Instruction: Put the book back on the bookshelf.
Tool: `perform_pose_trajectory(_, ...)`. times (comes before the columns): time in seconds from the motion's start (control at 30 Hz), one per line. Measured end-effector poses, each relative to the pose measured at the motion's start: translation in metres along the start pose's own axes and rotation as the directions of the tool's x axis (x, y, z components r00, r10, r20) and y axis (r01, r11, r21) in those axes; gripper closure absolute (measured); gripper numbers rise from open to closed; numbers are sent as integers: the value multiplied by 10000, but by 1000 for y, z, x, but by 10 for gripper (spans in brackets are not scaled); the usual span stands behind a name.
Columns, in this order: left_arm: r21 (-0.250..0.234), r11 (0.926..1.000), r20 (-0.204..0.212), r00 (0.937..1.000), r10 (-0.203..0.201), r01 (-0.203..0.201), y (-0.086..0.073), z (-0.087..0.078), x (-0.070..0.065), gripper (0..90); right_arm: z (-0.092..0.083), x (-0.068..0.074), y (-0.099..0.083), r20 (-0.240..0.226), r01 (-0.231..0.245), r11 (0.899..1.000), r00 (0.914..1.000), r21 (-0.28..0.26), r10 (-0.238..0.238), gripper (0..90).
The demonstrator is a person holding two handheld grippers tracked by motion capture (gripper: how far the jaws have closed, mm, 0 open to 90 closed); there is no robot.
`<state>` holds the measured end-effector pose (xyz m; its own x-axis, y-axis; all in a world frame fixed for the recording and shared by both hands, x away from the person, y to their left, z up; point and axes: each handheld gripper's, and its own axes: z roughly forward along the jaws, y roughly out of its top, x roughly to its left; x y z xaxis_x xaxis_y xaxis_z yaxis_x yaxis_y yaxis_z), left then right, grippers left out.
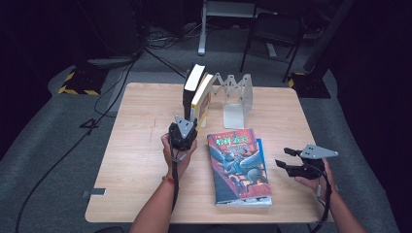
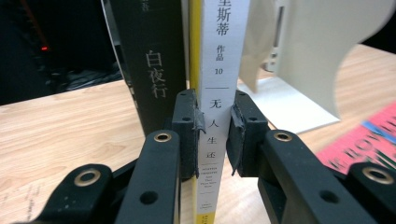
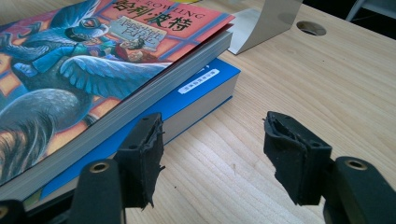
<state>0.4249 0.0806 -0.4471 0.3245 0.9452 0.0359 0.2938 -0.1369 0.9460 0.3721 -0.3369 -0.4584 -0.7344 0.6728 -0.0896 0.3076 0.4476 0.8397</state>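
Pinching the upright white-spined book [image 2: 215,116], the left gripper [image 2: 212,135] points forward; the right gripper [image 3: 215,154] rests level, fingers spread.

Wooden table [image 1: 141,145] bears books [image 1: 238,167] and bookend [image 1: 238,99].

right gripper [image 3: 212,156] jaws apart, beside red book [image 3: 93,65]; blue book [image 3: 196,95] beneath

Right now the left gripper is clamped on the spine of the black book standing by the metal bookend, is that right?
Not quite. The left gripper is clamped on the white and yellow book, which stands between the black book and the bookend. The left gripper view shows its fingers pressing that white spine.
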Motion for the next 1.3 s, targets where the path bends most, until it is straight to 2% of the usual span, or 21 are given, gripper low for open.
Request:
perform_pose_trajectory(0.03,0,10000,0,10000,0,0,0,0,0,748,0,0,0,0,0,10000,10000,0,0,384)
perform_pose_trajectory(0.07,0,9995,-215,9992,-324,324,2,4,-2,749,0,0,0,19,30,10000,10000,46,-30,384)
perform_pose_trajectory(0.1,0,9995,-215,9992,-324,324,2,4,-2,750,0,0,0,19,30,10000,10000,46,-30,384)
perform_pose_trajectory(0.17,-59,9980,-456,9970,-624,622,4,9,-6,750,0,0,-1,50,35,10000,10000,56,-35,384)
perform_pose_trajectory(0.27,-44,9974,-609,9956,-717,716,7,18,-12,747,0,-1,-1,70,-33,10000,10000,31,33,386)
perform_pose_trajectory(0.4,56,9985,-685,9962,-536,541,11,27,-17,745,0,-1,-1,52,-25,10000,10000,44,25,385)
perform_pose_trajectory(0.67,36,9941,-760,9913,-1079,1085,16,38,-9,745,3,-1,-3,-41,-5,9998,10000,216,5,385)
perform_pose_trajectory(0.77,32,9947,-803,9915,-1024,1030,17,42,-10,743,4,-1,-3,-46,37,9997,10000,231,-36,385)
perform_pose_trajectory(0.97,-20,9917,-614,9898,-1282,1284,15,41,-13,724,4,-1,-3,-65,46,9997,10000,256,-45,385)
perform_pose_trajectory(1.1,28,9939,-293,9935,-1098,1099,13,34,-12,722,5,-2,-4,-50,85,9993,10000,358,-83,385)
perform_pose_trajectory(1.17,1,9961,-255,9958,-882,882,10,29,-13,727,4,-1,-4,-123,97,9993,9999,355,-93,385)
perform_pose_trajectory(1.3,-30,9966,-161,9965,-818,818,7,23,-15,728,7,0,-4,-252,158,9984,9996,535,-145,384)
